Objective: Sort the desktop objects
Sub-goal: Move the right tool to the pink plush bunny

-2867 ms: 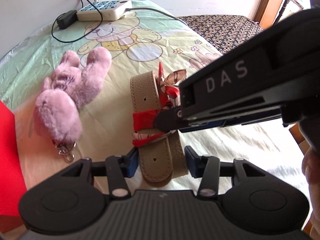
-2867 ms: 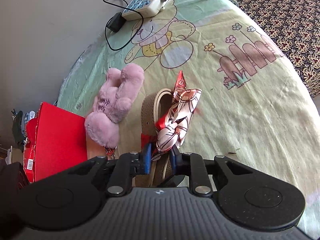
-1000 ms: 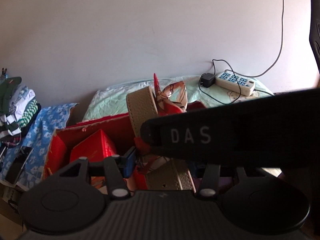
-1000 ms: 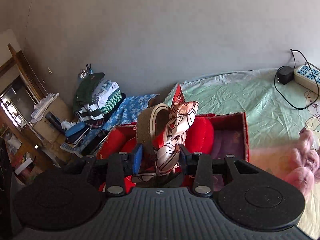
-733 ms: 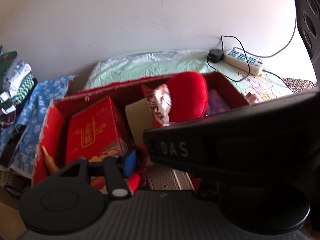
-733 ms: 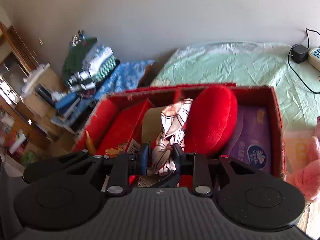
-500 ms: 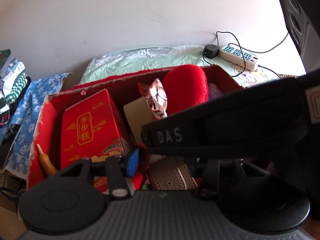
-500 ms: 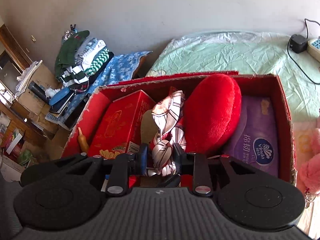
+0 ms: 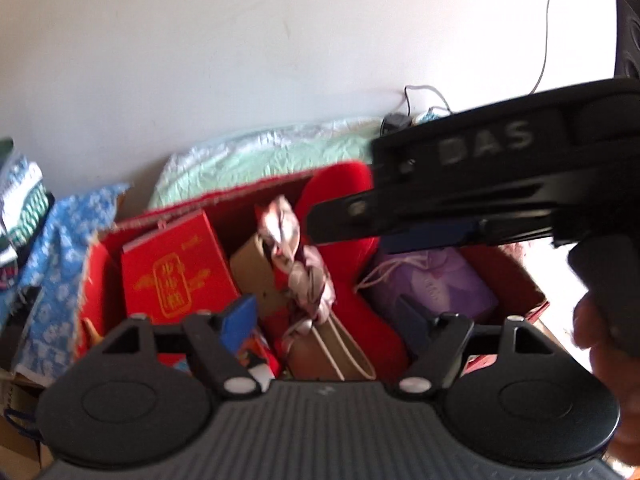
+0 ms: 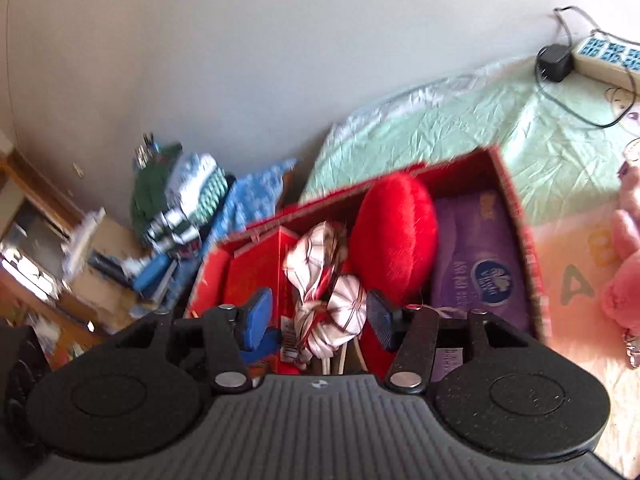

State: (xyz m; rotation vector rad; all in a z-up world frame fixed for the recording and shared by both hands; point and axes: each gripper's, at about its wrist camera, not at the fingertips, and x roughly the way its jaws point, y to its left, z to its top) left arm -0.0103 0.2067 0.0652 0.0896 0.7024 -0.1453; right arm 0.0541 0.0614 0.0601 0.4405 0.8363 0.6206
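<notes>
Red cardboard box is seen holding the tan leather belt tied with a red-and-white patterned scarf, at nine o'clock of the red plush cushion. Left gripper and right gripper jaws are opening, clear of it.

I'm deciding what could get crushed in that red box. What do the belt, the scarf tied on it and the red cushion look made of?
Belt: tan leather or imitation, matte, punched holes. Scarf: thin glossy fabric, perhaps silk or satin. Red cushion: fuzzy plush.
</notes>
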